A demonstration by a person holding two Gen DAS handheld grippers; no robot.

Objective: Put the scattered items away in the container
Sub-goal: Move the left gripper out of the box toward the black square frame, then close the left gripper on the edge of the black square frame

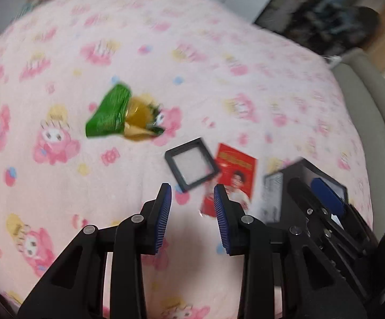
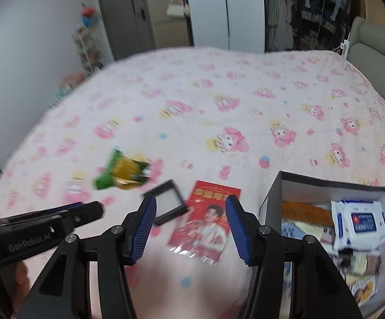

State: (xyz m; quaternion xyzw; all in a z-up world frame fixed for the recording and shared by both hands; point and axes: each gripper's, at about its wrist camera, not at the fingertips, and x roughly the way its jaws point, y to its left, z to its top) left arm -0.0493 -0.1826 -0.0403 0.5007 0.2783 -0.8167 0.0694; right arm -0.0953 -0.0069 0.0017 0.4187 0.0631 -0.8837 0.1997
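Observation:
On the pink patterned bedspread [image 1: 197, 61] lie a green and yellow snack packet [image 1: 120, 114] [image 2: 122, 174], a small black square frame [image 1: 191, 163] [image 2: 167, 202] and a red envelope with a printed portrait [image 1: 232, 178] [image 2: 205, 220]. A dark open box [image 2: 269, 207] [image 1: 293, 178] at the right holds a white tissue pack [image 2: 357, 223] and other packets. My left gripper [image 1: 192, 194] is open above the bedspread, just short of the frame. My right gripper [image 2: 189, 207] is open over the red envelope, nothing between its fingers.
The bedspread [image 2: 219, 106] stretches far back and left. A grey headboard [image 2: 378, 61] stands at the right. A white wardrobe [image 2: 219, 10], a grey door [image 2: 126, 13] and a toy rack [image 2: 88, 45] stand beyond the bed. The left gripper body [image 2: 46, 223] shows at the right wrist view's left edge.

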